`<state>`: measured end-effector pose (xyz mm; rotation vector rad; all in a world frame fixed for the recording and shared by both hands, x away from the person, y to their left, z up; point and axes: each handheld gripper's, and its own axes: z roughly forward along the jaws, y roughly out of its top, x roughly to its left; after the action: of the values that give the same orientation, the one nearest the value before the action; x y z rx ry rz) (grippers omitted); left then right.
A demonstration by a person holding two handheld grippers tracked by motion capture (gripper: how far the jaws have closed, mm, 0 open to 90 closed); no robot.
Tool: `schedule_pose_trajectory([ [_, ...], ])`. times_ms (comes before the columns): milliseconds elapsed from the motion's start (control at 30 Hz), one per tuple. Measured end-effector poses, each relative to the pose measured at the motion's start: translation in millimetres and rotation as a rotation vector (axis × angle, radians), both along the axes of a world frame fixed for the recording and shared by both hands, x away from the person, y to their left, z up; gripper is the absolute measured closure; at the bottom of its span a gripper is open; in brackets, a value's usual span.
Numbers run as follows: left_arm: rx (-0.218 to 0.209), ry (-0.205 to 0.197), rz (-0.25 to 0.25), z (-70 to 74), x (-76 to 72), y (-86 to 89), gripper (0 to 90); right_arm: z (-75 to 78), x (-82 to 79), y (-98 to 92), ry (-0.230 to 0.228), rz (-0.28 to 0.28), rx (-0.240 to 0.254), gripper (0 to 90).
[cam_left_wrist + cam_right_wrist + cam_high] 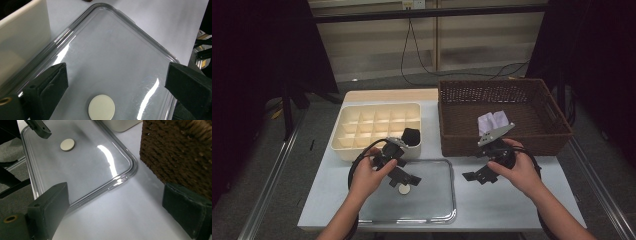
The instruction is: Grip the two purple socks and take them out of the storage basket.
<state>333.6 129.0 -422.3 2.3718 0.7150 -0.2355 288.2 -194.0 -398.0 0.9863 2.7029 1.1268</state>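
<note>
A small cream disc [404, 189] lies flat on the clear plastic tray [432, 200] at the front middle of the table. My left gripper [404, 181] hovers just above it, open, and in the left gripper view the disc [101, 107] sits low between the two wide-apart jaws of the gripper [116, 75]. My right gripper [477, 177] is held open over bare table between the tray and the wicker basket [504, 112]. In the right gripper view the gripper [115, 195] holds nothing, and the disc [67, 144] lies far off on the tray [82, 165].
A cream compartment box [377, 127] stands behind the tray, with a black object [411, 135] in its front right cell. The brown wicker basket holds a pale purple cloth [492, 121]. Its wall [180, 150] is close beside my right gripper. Cables hang behind the table.
</note>
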Motion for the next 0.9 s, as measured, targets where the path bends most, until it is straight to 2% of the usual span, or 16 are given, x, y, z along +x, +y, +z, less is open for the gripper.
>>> schedule_pose_trajectory([
  [300,-0.005,0.002,0.006,-0.5,-0.2,0.3,4.3,18.8,5.1,-4.2,0.0,0.006,0.004,7.3],
  [400,-0.011,0.003,0.01,-0.4,-0.4,0.5,4.3,26.4,8.7,-9.3,0.012,-0.003,0.02,7.3],
  [500,-0.011,-0.002,0.005,0.4,0.1,1.1,4.3,34.3,12.7,-14.3,0.011,-0.014,0.011,7.3],
  [533,-0.017,0.002,0.019,0.5,-0.8,0.5,4.3,37.0,14.7,-16.4,0.011,-0.016,0.012,7.3],
  [700,-0.013,0.002,0.012,1.1,-1.1,0.0,4.3,46.0,28.1,-29.4,0.02,-0.052,0.008,7.5],
  [900,-0.013,0.004,0.012,-0.1,-0.7,0.0,4.3,45.3,42.9,-41.3,0.037,-0.101,0.007,8.1],
])
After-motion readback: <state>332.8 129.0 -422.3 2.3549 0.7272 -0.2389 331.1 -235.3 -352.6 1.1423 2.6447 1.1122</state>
